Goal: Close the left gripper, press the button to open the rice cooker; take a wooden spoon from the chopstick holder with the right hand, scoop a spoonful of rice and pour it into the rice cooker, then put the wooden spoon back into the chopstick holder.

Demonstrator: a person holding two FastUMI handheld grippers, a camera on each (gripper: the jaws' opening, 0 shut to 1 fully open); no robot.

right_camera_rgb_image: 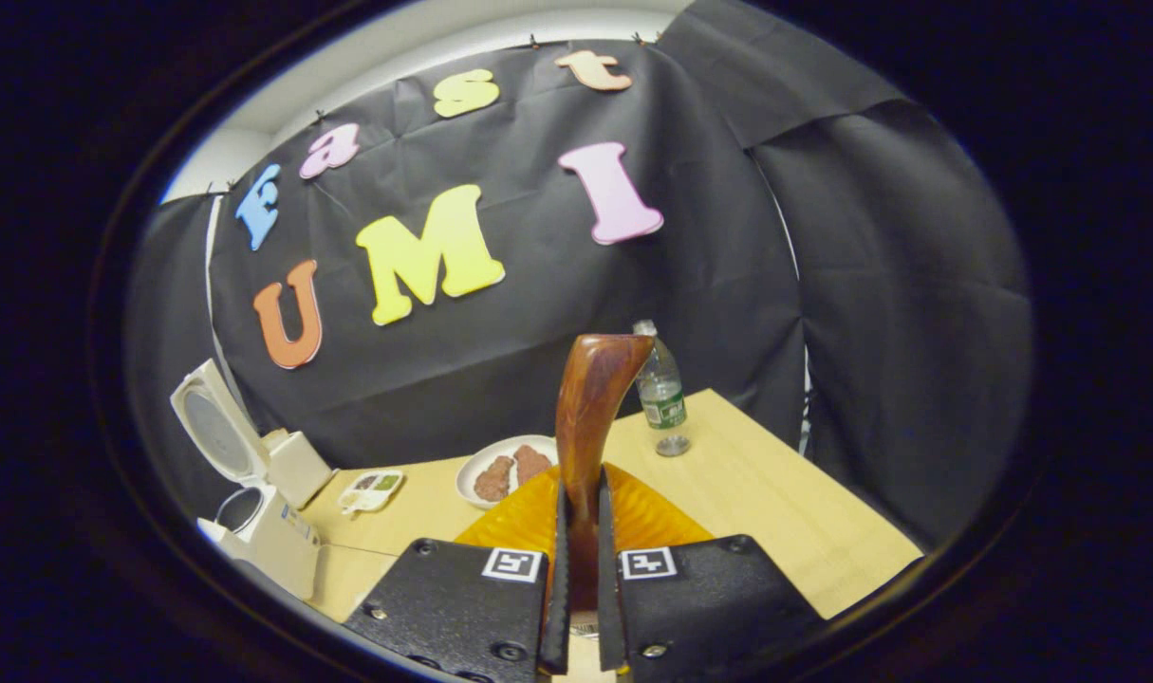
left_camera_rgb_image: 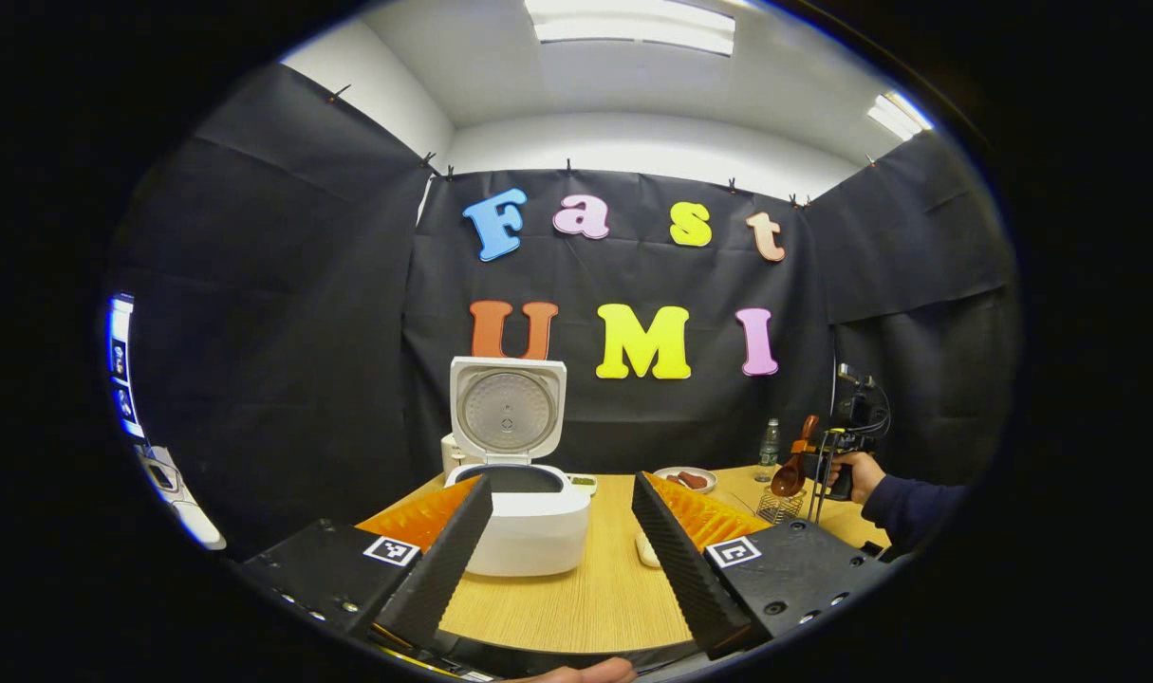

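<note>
Standing open at the left of the wooden table [left_camera_rgb_image: 595, 588], the white rice cooker [left_camera_rgb_image: 529, 526] with its lid [left_camera_rgb_image: 508, 410] raised upright and the dark inner pot visible below, seen from the left gripper view just beyond and between that gripper's own fingers. Left gripper [left_camera_rgb_image: 562, 541] held wide, fingers well apart, nothing between them, hovering above the tabletop in front of the cooker. Just right of the cooker a small white item lying flat on the table, too small to identify; farther back a plate [left_camera_rgb_image: 685, 477] with brownish food, then a clear bottle [left_camera_rgb_image: 769, 448] near the back wall. Farther right, the wire chopstick holder [left_camera_rgb_image: 781, 506] on the table, and directly above it the wooden spoon [left_camera_rgb_image: 792, 467] — bowl down, handle up — held by the far gripper, with a hand [left_camera_rgb_image: 859, 472] in a dark sleeve behind. Whether the spoon's bowl touches the holder cannot be told. In the right gripper view, the open rice cooker [right_camera_rgb_image: 258, 517] low at the left edge, a small tray [right_camera_rgb_image: 371, 490] beside it, the plate [right_camera_rgb_image: 500, 470] of food nearer centre, and the right gripper [right_camera_rgb_image: 578, 531] closed narrow on the wooden spoon [right_camera_rgb_image: 590, 417] — both fingers pressing its shaft, the handle rising upward past them. Bottle [right_camera_rgb_image: 660, 394] upright just right of the spoon, on the table [right_camera_rgb_image: 785, 512] near the cloth wall.
</note>
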